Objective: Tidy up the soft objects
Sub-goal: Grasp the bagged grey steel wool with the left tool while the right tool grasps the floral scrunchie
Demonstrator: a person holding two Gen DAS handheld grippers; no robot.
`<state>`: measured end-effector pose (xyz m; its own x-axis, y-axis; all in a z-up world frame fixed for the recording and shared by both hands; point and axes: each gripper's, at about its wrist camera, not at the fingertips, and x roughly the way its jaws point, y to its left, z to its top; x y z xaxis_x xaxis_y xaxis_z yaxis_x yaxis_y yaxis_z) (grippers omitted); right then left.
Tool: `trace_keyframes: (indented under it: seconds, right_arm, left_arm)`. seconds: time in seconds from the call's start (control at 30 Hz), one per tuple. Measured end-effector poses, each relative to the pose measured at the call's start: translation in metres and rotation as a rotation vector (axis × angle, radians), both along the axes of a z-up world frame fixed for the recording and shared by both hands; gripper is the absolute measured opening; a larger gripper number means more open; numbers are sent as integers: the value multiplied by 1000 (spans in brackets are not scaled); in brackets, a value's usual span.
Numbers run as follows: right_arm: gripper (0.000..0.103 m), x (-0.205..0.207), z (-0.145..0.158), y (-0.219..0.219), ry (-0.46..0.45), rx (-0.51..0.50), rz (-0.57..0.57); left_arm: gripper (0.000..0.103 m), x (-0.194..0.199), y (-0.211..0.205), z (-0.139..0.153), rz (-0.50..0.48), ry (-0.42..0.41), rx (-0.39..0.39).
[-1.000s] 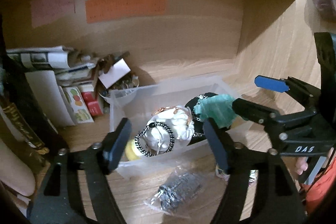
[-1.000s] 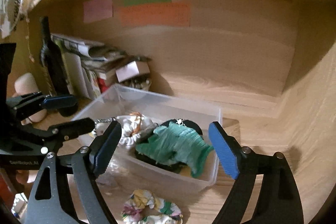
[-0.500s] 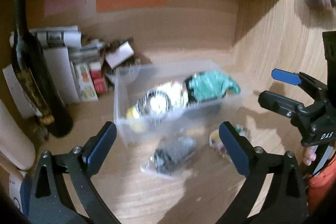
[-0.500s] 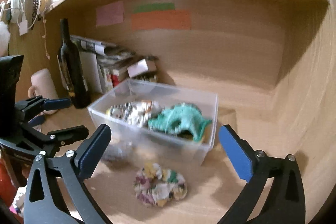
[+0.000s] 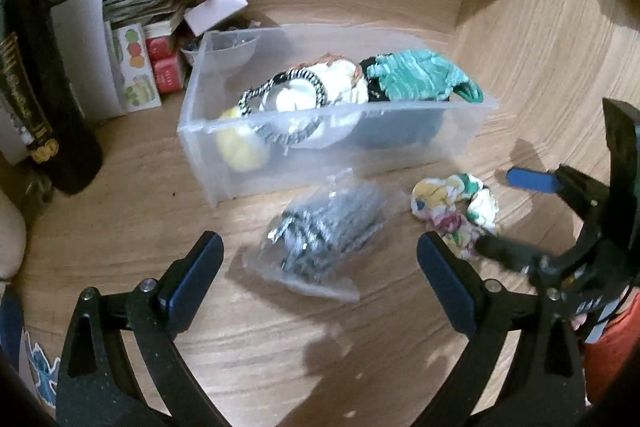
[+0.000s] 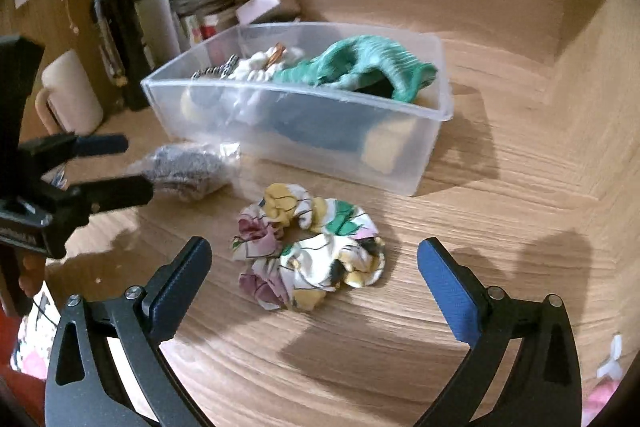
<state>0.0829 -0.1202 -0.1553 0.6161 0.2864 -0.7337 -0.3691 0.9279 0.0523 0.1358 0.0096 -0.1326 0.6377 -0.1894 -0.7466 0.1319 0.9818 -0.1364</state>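
Observation:
A clear plastic bin [image 5: 472, 107] [image 6: 438, 83] on the wooden desk holds a green scrunchie [image 5: 416, 77] [image 6: 364, 65], a white one with a black-and-white band [image 5: 296, 93] and other soft items. In front of it lie a clear bag with a grey item [image 5: 324, 227] [image 6: 188, 171] and a floral scrunchie [image 5: 452, 211] [image 6: 308, 247]. My left gripper [image 5: 320, 271] is open just before the bag. My right gripper [image 6: 314, 267] is open, its fingers either side of the floral scrunchie, and shows in the left wrist view [image 5: 516, 215].
A dark bottle [image 5: 36, 99] [image 6: 116, 27], papers and small boxes [image 5: 120, 39] stand at the back left. A cream mug [image 6: 70, 95] is left of the bin. Wooden shelf walls close the back and right.
Both grippers have pulled back from the bin and tilted down. The left now faces the bag, the right faces the floral scrunchie. The green scrunchie stays in the bin.

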Motion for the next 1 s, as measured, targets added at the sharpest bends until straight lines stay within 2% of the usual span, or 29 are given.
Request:
trace_keyframes:
  seconds: [0.13, 0.17, 0.27, 0.4, 0.5, 0.57, 0.6, 0.7, 0.87, 1.0]
  right_arm:
    - [101, 5, -4, 10, 15, -40, 32]
    - [100, 5, -5, 10, 21, -44, 43]
    - [78, 7, -8, 13, 35, -57, 77]
    - [62, 4, -14, 14, 45, -71, 103]
    - [42, 1, -16, 14, 32, -90, 98]
    - [29, 1, -14, 12, 27, -79, 90]
    - [23, 0, -12, 11, 20, -76, 81]
    - [20, -5, -2, 5, -23, -46, 52]
    - [19, -16, 20, -3, -93, -9, 19]
    - [18, -24, 38, -5, -152, 0, 8]
  left_arm:
    - [98, 10, -2, -2, -19, 15, -19]
    - [95, 13, -3, -4, -26, 23, -16]
    - [84, 19, -8, -13, -55, 74, -4]
    - [81, 19, -10, -20, -65, 88, -10]
    - [69, 18, -10, -20, -65, 87, -19]
    - [51, 19, -10, -20, -63, 91, -25]
    - [49, 18, -9, -19, -63, 94, -33]
    - [35, 10, -3, -14, -63, 72, -50]
    - [33, -6, 5, -1, -39, 16, -22]
    - [33, -16, 11, 19, -18, -33, -32]
